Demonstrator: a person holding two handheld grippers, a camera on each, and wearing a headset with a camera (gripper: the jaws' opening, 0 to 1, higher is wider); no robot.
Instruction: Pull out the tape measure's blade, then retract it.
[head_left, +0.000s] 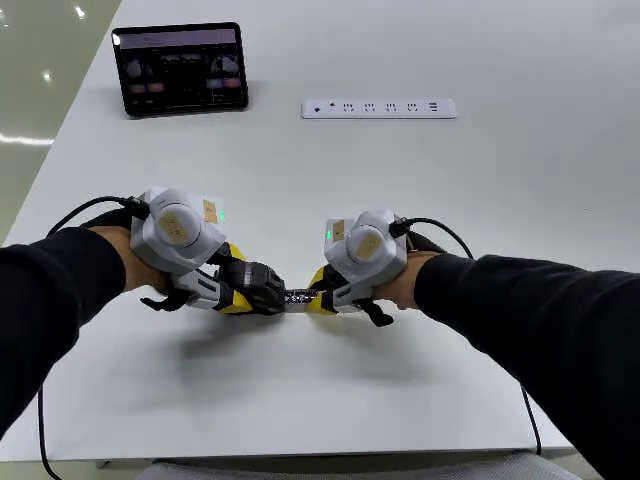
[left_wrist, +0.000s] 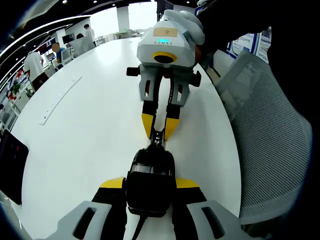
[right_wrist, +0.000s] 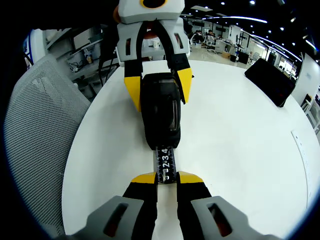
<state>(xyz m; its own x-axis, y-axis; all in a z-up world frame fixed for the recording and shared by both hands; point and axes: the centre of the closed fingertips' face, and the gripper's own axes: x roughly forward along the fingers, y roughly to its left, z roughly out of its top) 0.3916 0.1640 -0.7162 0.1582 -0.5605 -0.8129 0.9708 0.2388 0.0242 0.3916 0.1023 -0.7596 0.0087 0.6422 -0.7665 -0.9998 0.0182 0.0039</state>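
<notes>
The left gripper (left_wrist: 150, 184), grey with yellow-tipped jaws, clamps the black plastic tape measure (left_wrist: 150, 167) over the white table (left_wrist: 90, 145). Facing it, the right gripper (left_wrist: 160, 127) (same grey and yellow) pinches the short metal blade (left_wrist: 158, 142) just outside the case. A grey mesh chair (left_wrist: 270, 150) stands beside the table.

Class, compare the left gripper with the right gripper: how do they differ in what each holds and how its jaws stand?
The left gripper clamps the tape measure's black case; the right gripper pinches the blade. The left gripper's jaws stand wide apart round the case; the right gripper's are almost together on the thin blade. Both have yellow tips and face each other over the white table.
</notes>
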